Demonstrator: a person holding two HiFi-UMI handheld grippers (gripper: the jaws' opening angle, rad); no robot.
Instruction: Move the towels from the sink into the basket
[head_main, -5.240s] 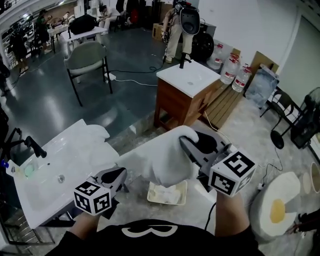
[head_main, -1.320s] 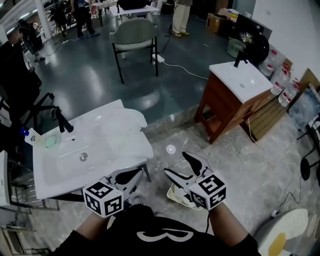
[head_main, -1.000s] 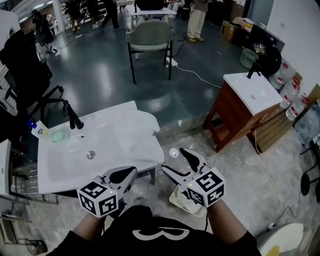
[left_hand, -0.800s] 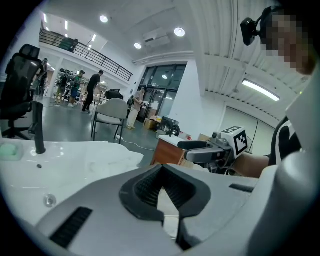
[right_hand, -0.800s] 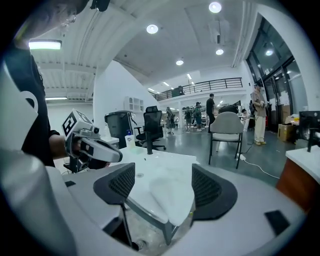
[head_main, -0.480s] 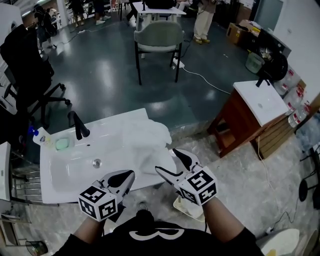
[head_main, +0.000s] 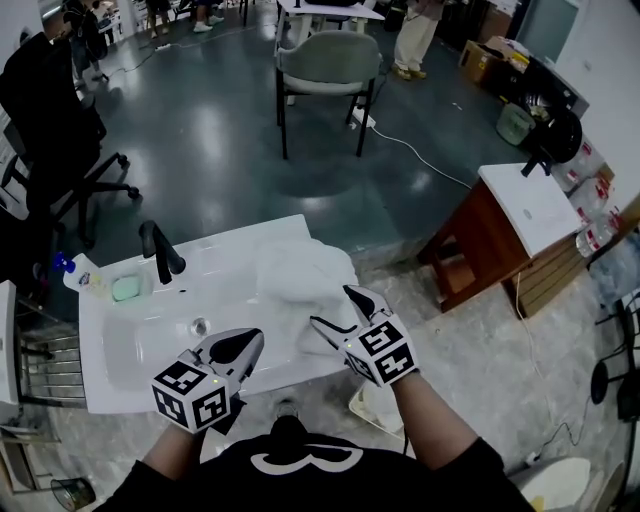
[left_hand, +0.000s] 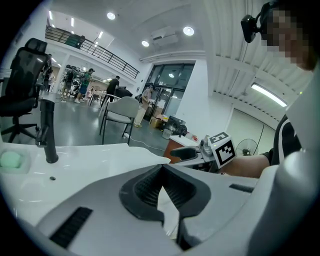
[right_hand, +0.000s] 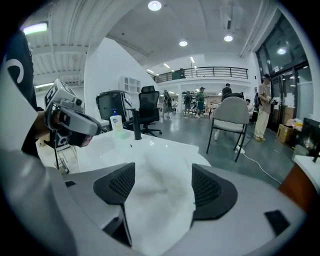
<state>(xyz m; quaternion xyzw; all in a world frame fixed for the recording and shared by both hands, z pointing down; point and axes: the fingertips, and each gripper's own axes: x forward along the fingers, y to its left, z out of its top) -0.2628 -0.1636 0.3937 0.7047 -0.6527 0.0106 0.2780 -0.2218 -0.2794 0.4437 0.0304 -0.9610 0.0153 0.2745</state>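
A heap of white towels (head_main: 300, 285) lies on the right part of the white sink (head_main: 130, 355). My right gripper (head_main: 333, 307) hovers open at the heap's near right edge; in the right gripper view the towel (right_hand: 165, 165) shows between its spread pads (right_hand: 120, 185), untouched as far as I can see. My left gripper (head_main: 236, 347) is low at the sink's front edge, its jaws closed tip to tip with nothing in them (left_hand: 161, 175). The pale basket (head_main: 368, 403) sits on the floor under my right forearm, mostly hidden.
A black faucet (head_main: 158, 250), green soap (head_main: 125, 288) and a small bottle (head_main: 70, 270) stand at the sink's back left. A wooden vanity (head_main: 525, 220) is to the right, a grey chair (head_main: 325, 65) beyond, a black office chair (head_main: 60, 110) at left.
Five seconds ago my right gripper held a towel over the basket. Now it is empty and open, and has moved left and forward to the towels on the sink. The left gripper stays low.
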